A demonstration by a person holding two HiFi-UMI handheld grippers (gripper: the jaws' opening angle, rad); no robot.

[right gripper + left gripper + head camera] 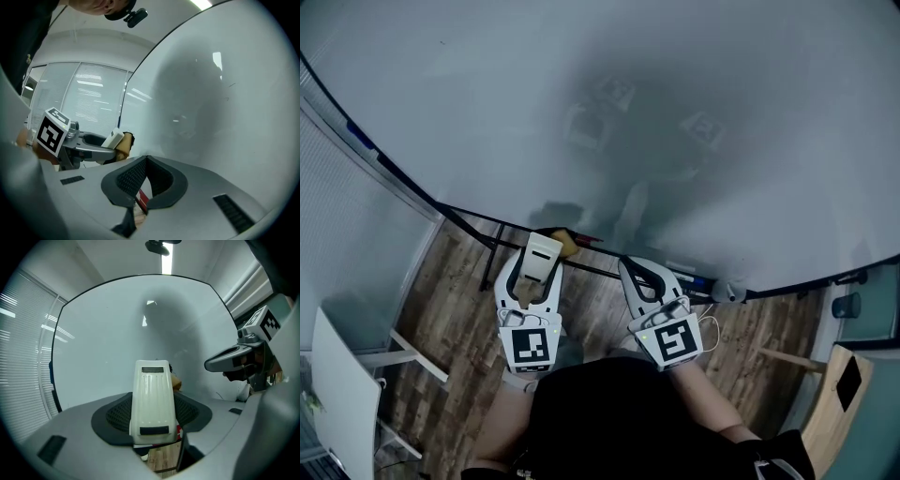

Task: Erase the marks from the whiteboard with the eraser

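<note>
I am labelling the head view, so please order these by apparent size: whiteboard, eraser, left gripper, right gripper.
1. whiteboard, by far the largest.
2. left gripper and right gripper: they look about alike, so I do not rank them.
3. eraser, clamped in the left gripper, the smallest.

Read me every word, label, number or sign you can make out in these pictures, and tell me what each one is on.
No readable text anywhere.
eraser: two dark label patches, too blurred to read.
left gripper and right gripper cubes: black-and-white square markers, no letters or numbers.
whiteboard: no legible writing.
</note>
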